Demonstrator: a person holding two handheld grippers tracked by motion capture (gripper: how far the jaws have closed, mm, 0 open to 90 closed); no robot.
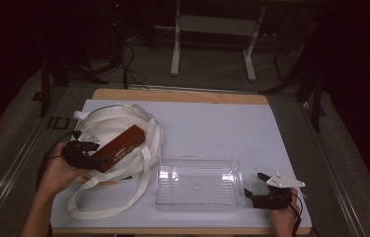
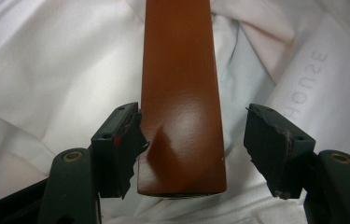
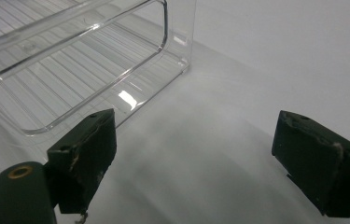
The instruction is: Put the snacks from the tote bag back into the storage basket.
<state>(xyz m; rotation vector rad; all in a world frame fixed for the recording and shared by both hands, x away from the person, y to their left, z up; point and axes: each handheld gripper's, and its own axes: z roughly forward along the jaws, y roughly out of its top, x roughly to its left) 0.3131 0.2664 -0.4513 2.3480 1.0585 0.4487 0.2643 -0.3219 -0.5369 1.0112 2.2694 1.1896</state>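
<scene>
A long reddish-brown box [image 1: 123,142] lies slantwise on a white cloth tote bag [image 1: 106,123] at the left of the table. My left gripper [image 1: 96,154] is at the box's near end. In the left gripper view the box [image 2: 179,70] runs between the jaws of the left gripper [image 2: 191,116], which is open: one jaw touches the box's side and the other stands off it. The bag [image 2: 46,70] lies underneath. A clear plastic bin [image 1: 197,159] stands empty at centre front. My right gripper [image 1: 254,184] rests open just right of the bin [image 3: 165,28], with nothing between the jaws of the right gripper [image 3: 196,121].
A white sheet [image 1: 212,123] covers most of the wooden tabletop [image 1: 182,95]. The bag's straps [image 1: 108,207] loop toward the front edge. Beyond the table are the legs of a white frame [image 1: 175,54] and cables on the floor.
</scene>
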